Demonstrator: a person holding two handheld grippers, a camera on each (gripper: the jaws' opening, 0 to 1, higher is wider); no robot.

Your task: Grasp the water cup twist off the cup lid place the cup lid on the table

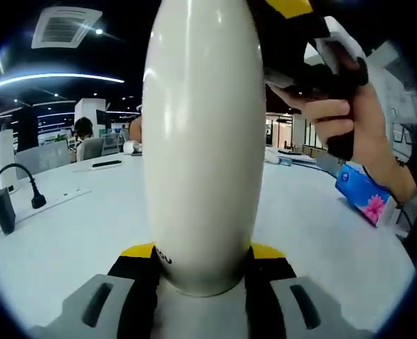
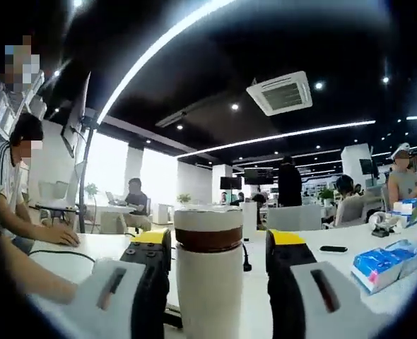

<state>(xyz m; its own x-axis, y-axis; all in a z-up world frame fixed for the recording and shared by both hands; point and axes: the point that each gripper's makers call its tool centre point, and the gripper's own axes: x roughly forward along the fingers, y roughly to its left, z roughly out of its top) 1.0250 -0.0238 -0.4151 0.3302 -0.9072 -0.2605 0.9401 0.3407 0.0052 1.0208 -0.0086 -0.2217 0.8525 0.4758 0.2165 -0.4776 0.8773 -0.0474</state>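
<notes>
Left gripper view. The cup [image 1: 201, 141] stood as a tall cream column in the frame centre, long axis vertical, its top cut off by the upper edge. The left gripper [image 1: 203, 265] was clenched on its base, black-and-yellow jaws pressed to both sides at lower centre. At upper right a hand [image 1: 350, 120] held the right gripper [image 1: 314, 49] close against the cup's upper part. The white table [image 1: 67, 240] spread open to the left and lower right of the cup. A power strip [image 1: 56, 199] with a black plug lay at left, a phone [image 1: 107, 164] farther back, a blue tissue pack [image 1: 364, 194] at right near the table edge.

Right gripper view. The cup [image 2: 208, 282] rose upright from the bottom centre, capped by the lid [image 2: 208, 227], cream above a brown band. The right gripper [image 2: 212, 247] straddled the lid; its jaws stood apart from it on both sides, so released. Whether the cup held anything could not be told, the lid being on. The table [image 2: 336, 265] lay open behind, with a phone [image 2: 333, 248] at centre right and blue tissue packs [image 2: 385, 265] at right. A seated person's arm [image 2: 25, 233] rested on the table at left.
</notes>
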